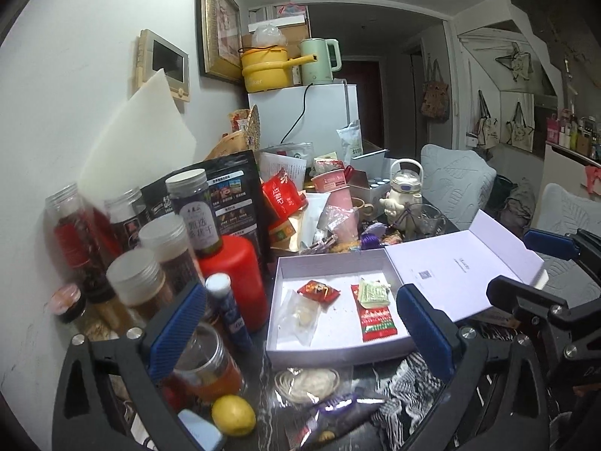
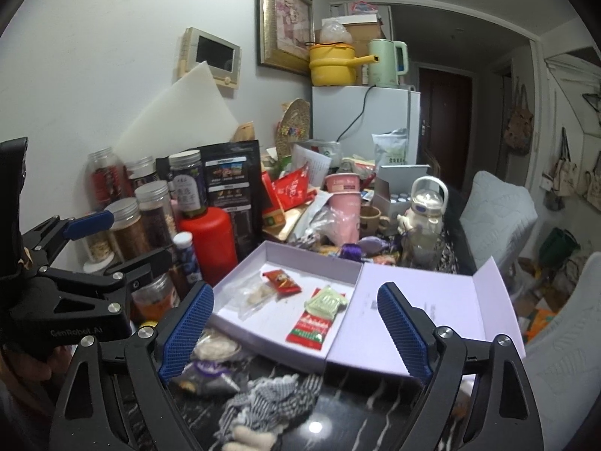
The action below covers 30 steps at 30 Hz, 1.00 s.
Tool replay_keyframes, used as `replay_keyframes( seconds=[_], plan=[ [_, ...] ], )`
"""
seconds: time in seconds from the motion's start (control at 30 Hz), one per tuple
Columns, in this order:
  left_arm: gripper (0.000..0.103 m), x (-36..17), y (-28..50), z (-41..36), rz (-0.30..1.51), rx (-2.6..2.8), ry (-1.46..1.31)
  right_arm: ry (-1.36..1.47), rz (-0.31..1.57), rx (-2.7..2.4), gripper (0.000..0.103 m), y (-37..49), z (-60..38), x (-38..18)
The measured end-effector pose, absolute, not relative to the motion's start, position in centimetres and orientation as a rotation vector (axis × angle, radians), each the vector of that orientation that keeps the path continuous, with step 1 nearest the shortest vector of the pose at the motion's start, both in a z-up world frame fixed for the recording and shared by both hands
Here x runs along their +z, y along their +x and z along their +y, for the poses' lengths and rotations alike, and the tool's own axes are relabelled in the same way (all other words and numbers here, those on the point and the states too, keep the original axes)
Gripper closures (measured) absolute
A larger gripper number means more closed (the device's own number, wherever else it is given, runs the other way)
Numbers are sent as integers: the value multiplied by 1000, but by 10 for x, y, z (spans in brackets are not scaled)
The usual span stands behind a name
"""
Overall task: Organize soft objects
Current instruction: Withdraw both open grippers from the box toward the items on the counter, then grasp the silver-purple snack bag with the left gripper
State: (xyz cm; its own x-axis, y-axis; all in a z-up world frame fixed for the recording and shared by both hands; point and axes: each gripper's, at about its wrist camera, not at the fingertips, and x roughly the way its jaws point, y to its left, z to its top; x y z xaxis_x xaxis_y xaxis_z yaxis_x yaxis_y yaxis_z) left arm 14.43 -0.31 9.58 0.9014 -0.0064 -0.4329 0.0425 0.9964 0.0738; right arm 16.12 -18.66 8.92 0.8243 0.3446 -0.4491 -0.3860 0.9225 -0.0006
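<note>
Both the left tongs and the right tongs stand apart and hold nothing. The open box holds four small packets; the checked cloth and a clear bag lie loose on the dark surface, just in front of it. Risks:

- The jars and red bottle crowd the box's left side; a wide left approach may topple them.
- The cloth is limp and may drag neighbouring packets when lifted.

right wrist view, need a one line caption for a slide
Open right gripper hovers before a shallow white cardboard box holding four snack packets, beside a black-and-white knitted cloth on the cluttered dark table.
</note>
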Motion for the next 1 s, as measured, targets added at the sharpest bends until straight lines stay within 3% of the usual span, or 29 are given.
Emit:
replay_keyframes(
  seconds=[0.43, 1.0],
  plan=[
    [0, 69, 112, 3, 501, -110, 41, -72, 522, 358, 11, 126, -184, 53],
    [0, -4, 117, 3, 687, -193, 5, -31, 666, 339, 11, 118, -189, -16]
  ],
)
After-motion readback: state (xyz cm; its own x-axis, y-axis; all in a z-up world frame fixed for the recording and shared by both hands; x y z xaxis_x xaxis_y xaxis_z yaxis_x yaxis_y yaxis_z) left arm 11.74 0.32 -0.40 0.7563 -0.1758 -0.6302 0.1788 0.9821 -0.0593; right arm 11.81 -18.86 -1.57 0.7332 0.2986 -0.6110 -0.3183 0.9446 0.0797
